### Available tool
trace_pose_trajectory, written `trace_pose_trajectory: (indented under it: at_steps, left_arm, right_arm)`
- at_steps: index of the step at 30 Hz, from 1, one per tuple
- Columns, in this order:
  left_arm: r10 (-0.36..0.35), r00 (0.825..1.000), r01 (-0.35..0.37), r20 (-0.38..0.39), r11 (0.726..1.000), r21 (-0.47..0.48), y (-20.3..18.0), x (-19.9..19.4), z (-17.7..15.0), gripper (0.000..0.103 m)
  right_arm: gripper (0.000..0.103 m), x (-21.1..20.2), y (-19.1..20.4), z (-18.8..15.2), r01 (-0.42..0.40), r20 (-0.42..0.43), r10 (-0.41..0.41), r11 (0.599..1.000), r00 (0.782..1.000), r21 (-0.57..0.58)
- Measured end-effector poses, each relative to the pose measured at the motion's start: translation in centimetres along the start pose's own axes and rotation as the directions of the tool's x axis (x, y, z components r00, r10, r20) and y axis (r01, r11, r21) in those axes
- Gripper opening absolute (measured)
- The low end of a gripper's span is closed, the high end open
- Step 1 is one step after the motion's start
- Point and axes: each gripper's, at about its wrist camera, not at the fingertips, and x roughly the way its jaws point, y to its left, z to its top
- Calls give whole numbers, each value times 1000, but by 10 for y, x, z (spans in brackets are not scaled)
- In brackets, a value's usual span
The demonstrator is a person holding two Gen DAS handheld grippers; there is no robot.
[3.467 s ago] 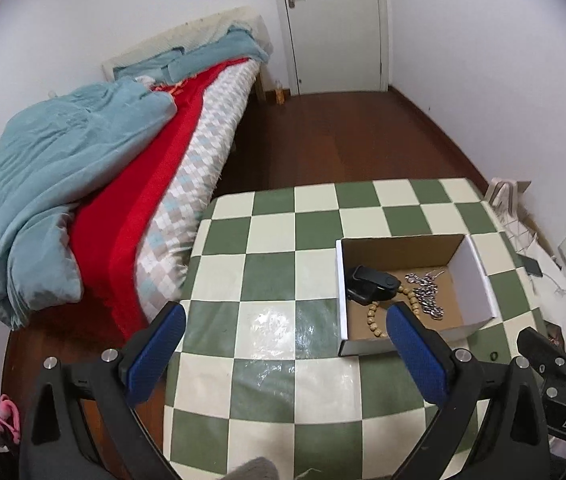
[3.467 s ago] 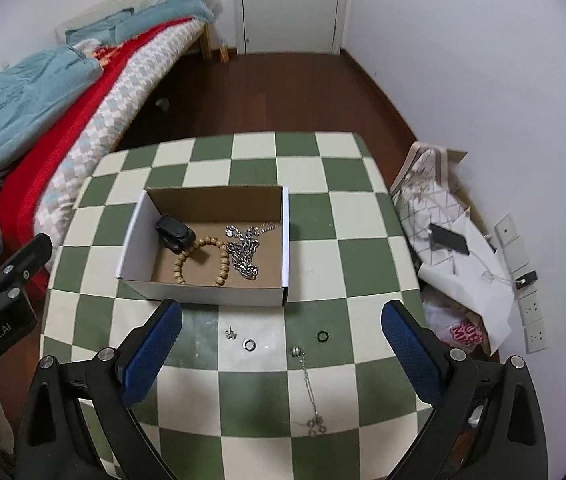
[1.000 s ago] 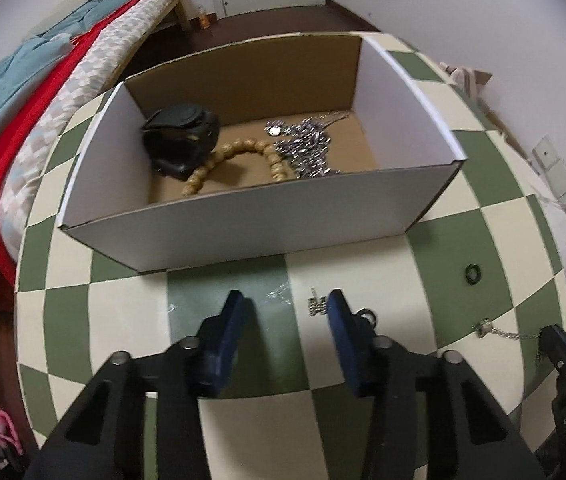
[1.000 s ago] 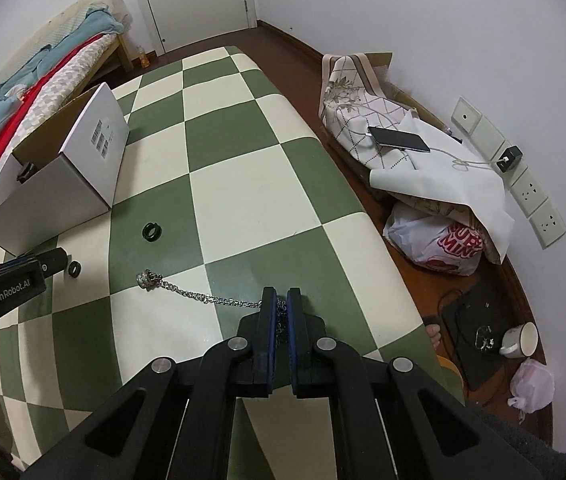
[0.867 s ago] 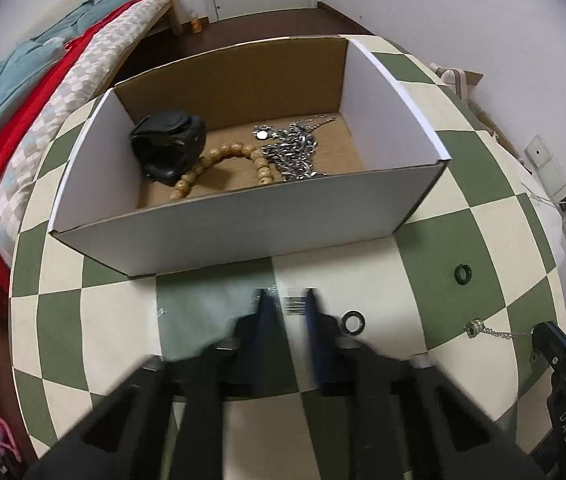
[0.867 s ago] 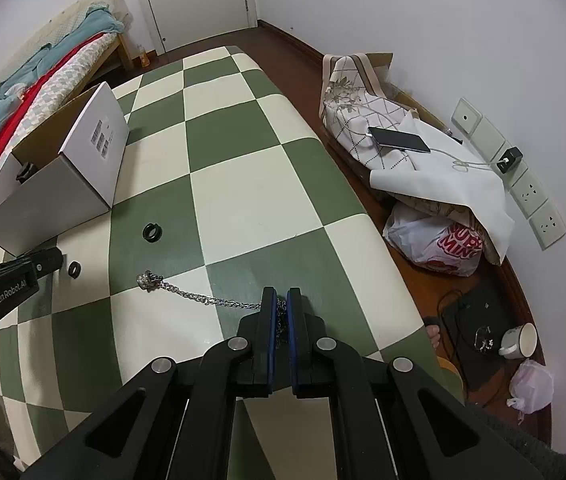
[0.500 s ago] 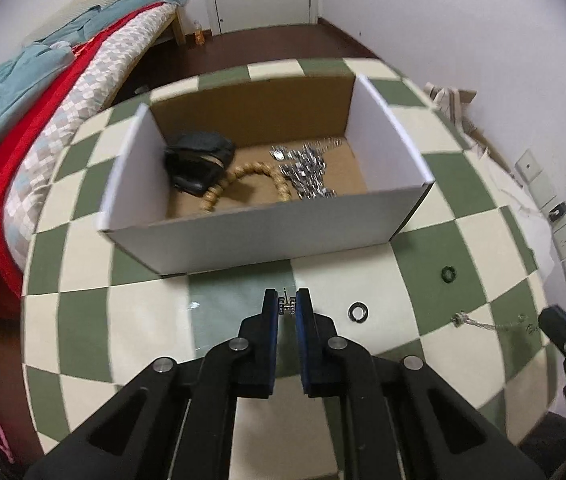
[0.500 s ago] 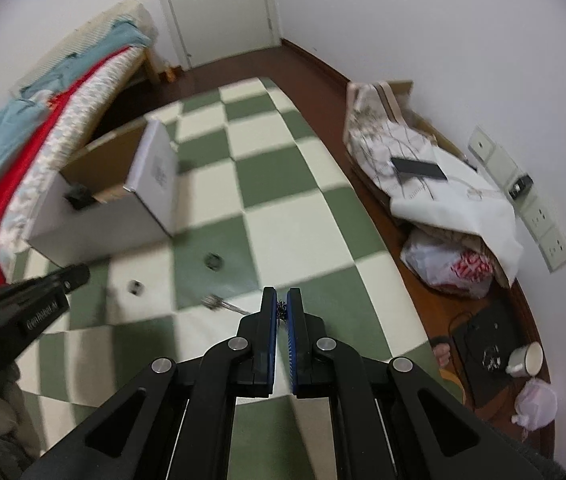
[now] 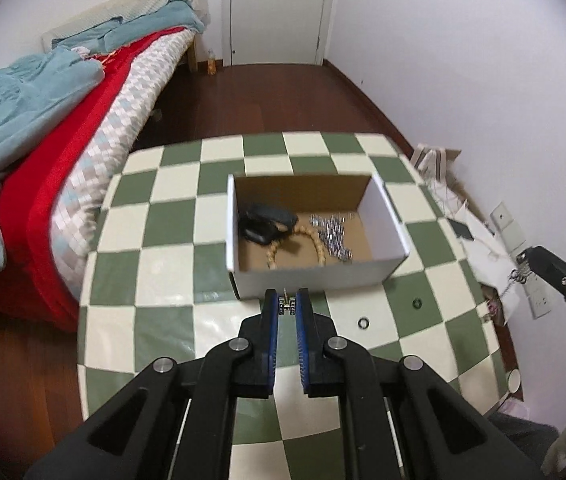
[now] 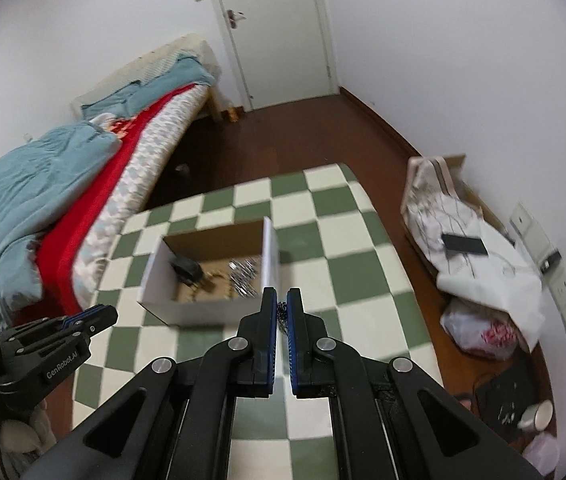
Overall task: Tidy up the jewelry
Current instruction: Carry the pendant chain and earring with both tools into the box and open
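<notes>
An open white cardboard box (image 9: 391,208) (image 10: 270,256) on the green-and-cream checkered table (image 9: 171,264) holds a black item (image 9: 263,224), a wooden bead bracelet (image 9: 315,240) and a silver chain pile (image 9: 333,234). My left gripper (image 9: 287,305) is shut on a small silver earring (image 9: 287,307), raised just in front of the box's near wall. My right gripper (image 10: 282,308) is shut on a thin silver chain (image 10: 282,318); in the left wrist view that chain (image 9: 517,278) dangles from it at the far right. Two small rings (image 9: 363,323) (image 9: 416,303) lie on the table.
A bed with teal and red covers (image 9: 43,120) stands left of the table. At the right, on the floor by the wall, lie a paper bag, a phone (image 10: 465,245), a plastic bag (image 10: 487,338) and wall sockets. A white door (image 9: 279,12) is at the back.
Both grippers have risen well above the table, each carrying its piece. The chain has left the tabletop. The right gripper has swung left and now faces the box.
</notes>
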Motion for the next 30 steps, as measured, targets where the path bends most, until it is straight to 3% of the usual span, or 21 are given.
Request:
trace_pose_trajectory:
  at_steps: [7, 14, 23, 30]
  left_arm:
    - [-3, 1000, 2, 23, 1000, 7, 14, -9, 44, 6]
    - [-3, 999, 3, -53, 1000, -5, 28, 25, 79, 6]
    - [3, 976, -1, -220, 1000, 7, 30, 91, 77, 6]
    - [-2, 965, -4, -262, 1000, -20, 33, 108, 78, 10]
  right_arm:
    - [5, 6, 31, 48, -66, 16, 66, 997, 998, -27]
    - [5, 62, 62, 88, -72, -72, 66, 994, 995, -84]
    - [5, 134, 69, 95, -16, -191, -11, 991, 982, -136]
    - [5, 172, 59, 98, -5, -294, -32, 992, 955, -126]
